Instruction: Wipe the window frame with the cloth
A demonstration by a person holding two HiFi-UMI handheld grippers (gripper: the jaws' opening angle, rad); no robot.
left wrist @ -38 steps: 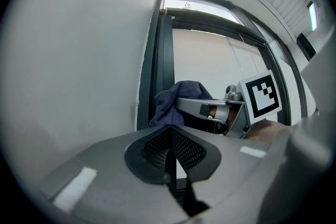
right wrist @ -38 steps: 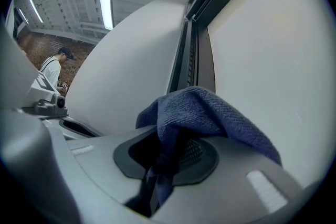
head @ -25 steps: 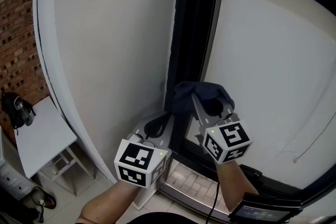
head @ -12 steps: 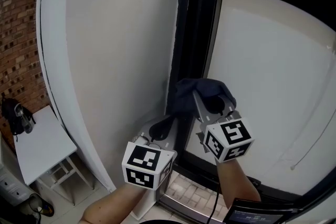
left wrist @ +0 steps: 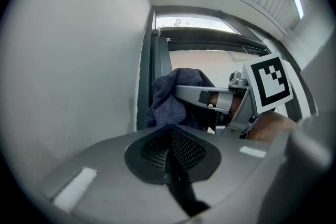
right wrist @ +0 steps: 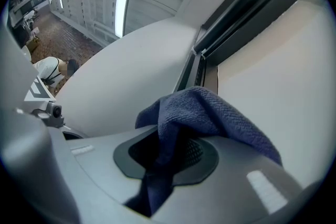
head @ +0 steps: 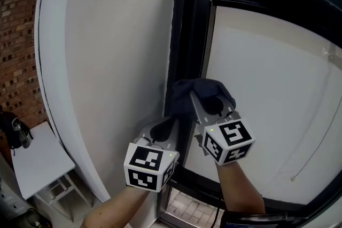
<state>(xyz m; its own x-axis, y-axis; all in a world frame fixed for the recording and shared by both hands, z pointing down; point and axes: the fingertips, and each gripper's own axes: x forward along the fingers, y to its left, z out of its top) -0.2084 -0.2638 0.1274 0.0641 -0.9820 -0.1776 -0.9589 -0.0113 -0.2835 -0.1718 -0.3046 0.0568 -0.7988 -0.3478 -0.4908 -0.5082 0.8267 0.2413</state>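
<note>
A dark blue cloth (head: pixel 196 93) is bunched against the black window frame (head: pixel 184 40), at the upright between the white wall and the pale pane. My right gripper (head: pixel 202 97) is shut on the cloth, which drapes over its jaws (right wrist: pixel 205 113). My left gripper (head: pixel 162 128) sits just below and left of it, jaws shut with nothing between them (left wrist: pixel 170 152). In the left gripper view the cloth (left wrist: pixel 176 97) hangs ahead, pressed on the frame (left wrist: pixel 157 76) by the right gripper.
A curved white wall (head: pixel 112 61) fills the left. The pale pane (head: pixel 272 93) fills the right, with a thin cord (head: pixel 315 141) hanging across it. Below left stand a white table (head: pixel 35 160) and a brick wall (head: pixel 18 40).
Both grippers and the cloth have stayed at the same spot on the frame upright, while the head view has tilted up, showing more of the frame's top corner.
</note>
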